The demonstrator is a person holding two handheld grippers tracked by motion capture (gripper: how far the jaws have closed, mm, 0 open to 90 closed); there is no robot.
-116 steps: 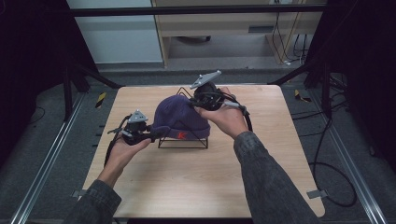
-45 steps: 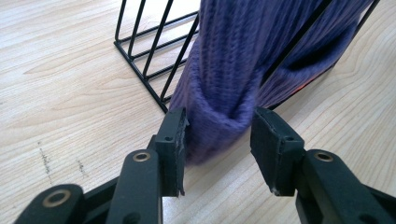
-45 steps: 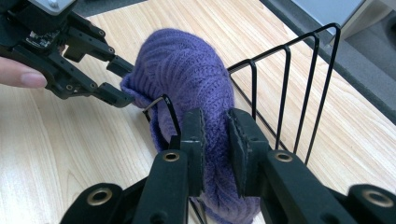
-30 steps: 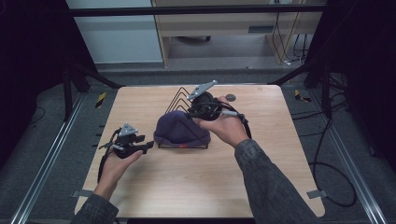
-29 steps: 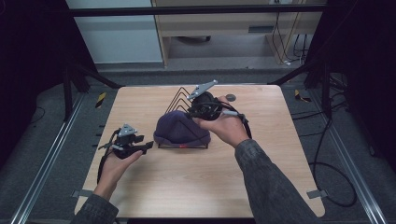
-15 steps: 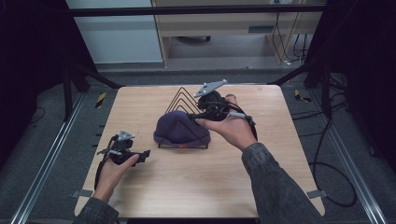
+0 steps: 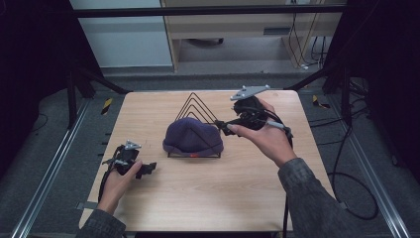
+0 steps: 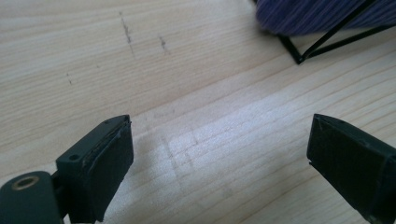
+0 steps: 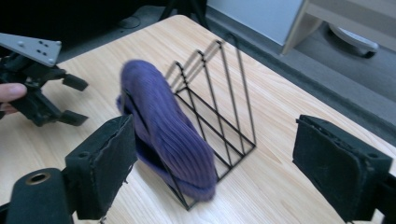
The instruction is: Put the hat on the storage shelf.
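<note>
Left tool sits low on the counter, near side and left of the wire rack, well apart from it; its jaws have just been opening and now stand apart with nothing between them, bare wood showing through the gap in the left gripper view. Only the rack's black corner and a strip of purple knit sit at the far edge there. Next out: the purple beanie is draped over the rack's nearest wire triangle, hanging down both faces, red tag at the bottom edge near the base bar. In the right gripper view the beanie straddles that front triangle and the further triangles stand bare behind it. Right tool is just beside the rack on its right, level with the beanie's top, jaws just been opening, now wide apart, not touching the knit. Read: hanging the beanie on the rack looks done, both tools released. What's left seems to be backing both hands off; possibly straightening the drape, since it sits a bit lopsided. Can't tell whether the far hem is fully seated.
</note>
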